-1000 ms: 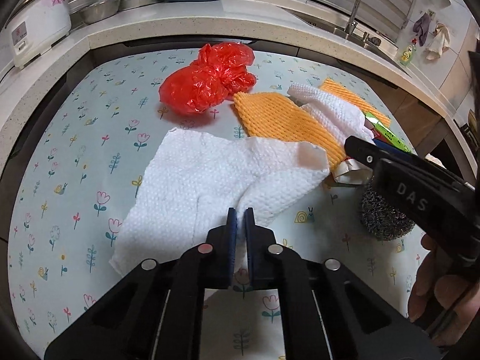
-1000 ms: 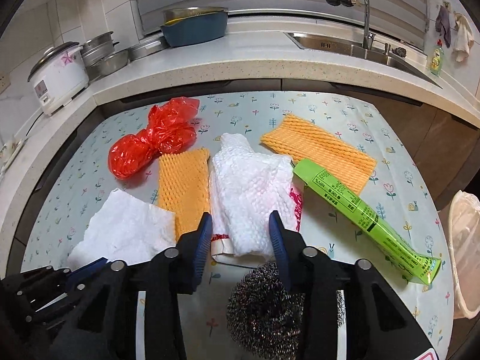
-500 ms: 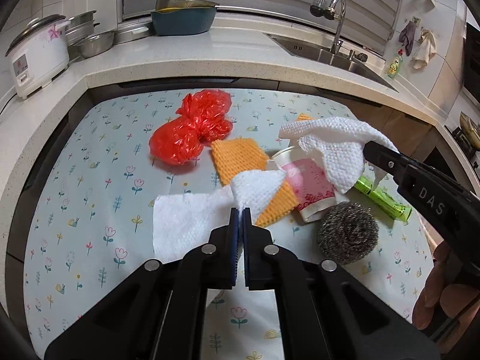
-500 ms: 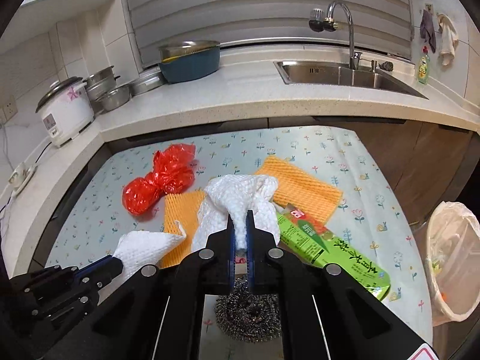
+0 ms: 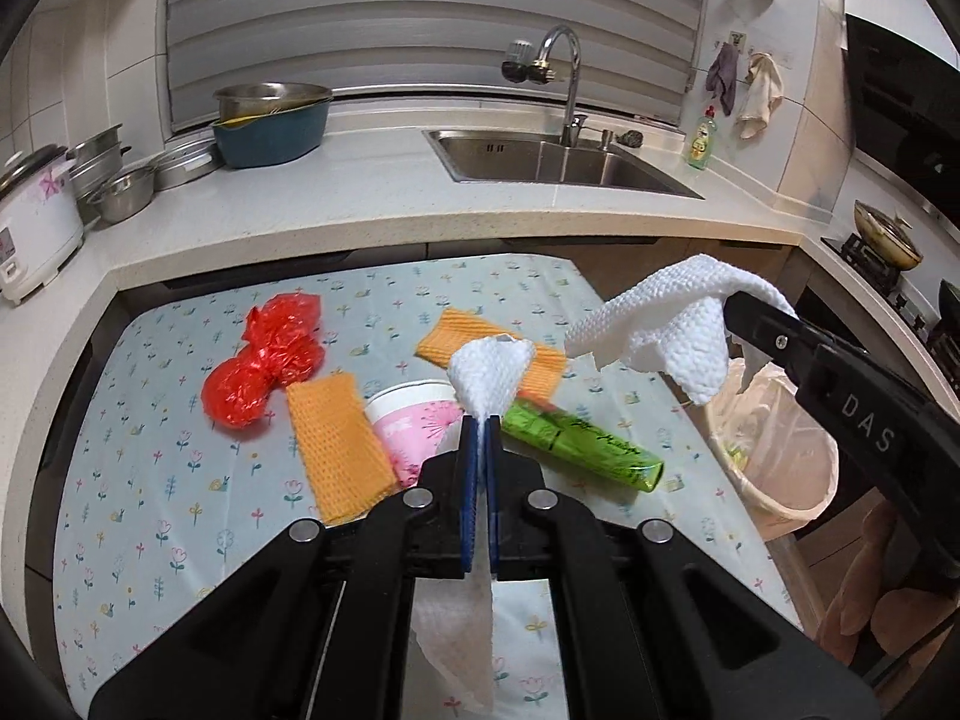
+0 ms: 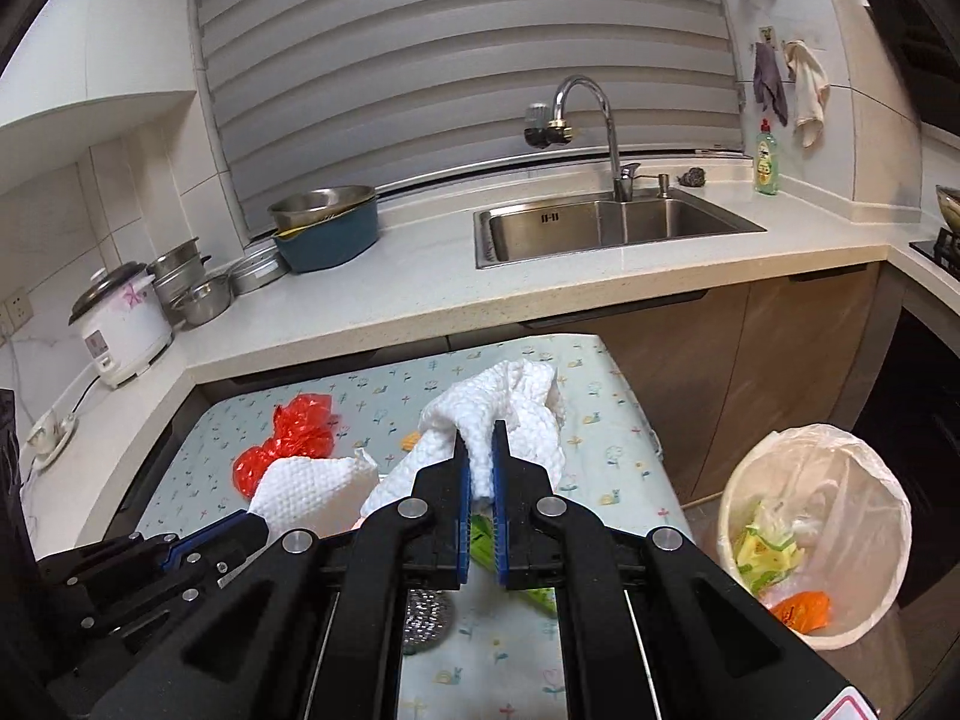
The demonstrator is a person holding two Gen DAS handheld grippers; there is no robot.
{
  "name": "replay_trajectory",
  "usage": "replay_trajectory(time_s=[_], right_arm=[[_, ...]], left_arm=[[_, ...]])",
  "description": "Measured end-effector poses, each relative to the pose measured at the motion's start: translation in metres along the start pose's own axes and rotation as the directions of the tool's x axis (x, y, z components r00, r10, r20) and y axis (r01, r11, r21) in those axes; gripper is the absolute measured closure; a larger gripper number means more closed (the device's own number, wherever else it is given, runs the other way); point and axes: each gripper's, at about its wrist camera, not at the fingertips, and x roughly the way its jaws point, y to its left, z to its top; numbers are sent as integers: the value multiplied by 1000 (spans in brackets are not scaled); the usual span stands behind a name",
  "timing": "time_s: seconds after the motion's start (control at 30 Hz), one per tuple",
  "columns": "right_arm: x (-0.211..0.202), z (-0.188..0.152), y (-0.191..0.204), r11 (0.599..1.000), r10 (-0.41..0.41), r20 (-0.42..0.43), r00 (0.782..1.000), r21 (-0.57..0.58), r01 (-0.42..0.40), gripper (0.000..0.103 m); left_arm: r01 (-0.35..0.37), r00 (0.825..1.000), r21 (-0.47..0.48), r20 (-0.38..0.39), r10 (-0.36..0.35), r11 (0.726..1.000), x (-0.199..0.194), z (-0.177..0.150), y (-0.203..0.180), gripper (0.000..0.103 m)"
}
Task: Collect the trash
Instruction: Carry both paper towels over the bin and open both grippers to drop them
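Note:
My left gripper [image 5: 479,423] is shut on a white paper towel [image 5: 489,369] and holds it above the table. My right gripper [image 6: 479,447] is shut on a second white paper towel [image 6: 510,405], also lifted; it shows at the right of the left wrist view [image 5: 660,324]. On the flowered table [image 5: 150,480] lie a red plastic bag [image 5: 264,360], two orange foam nets [image 5: 336,444], a pink paper cup [image 5: 408,420] and a green wrapper [image 5: 582,441]. A steel scourer [image 6: 423,618] lies under the right gripper.
A bin with a white liner [image 6: 810,534] stands on the floor right of the table and holds some trash. Behind the table runs a counter with a sink [image 6: 600,228], a rice cooker [image 6: 117,324] and pots [image 6: 324,228].
Both grippers rose from the table with their paper towels; the right one had shut on its towel a second ago. Both have swung right, so the bin shows.

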Motion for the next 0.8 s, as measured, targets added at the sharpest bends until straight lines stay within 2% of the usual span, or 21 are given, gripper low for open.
replay_trajectory(time_s=[0.47,0.8], right_arm=[[-45,-9,-124,982,-153,29,988,114,149,97],[-56,-29,-200,951,-237,1,971,206,232,97]], left_arm=[[132,991,134,-4,-133,982,9,15,-128,101],[242,970,239,-54,-236,940,34,16,-218,101]])
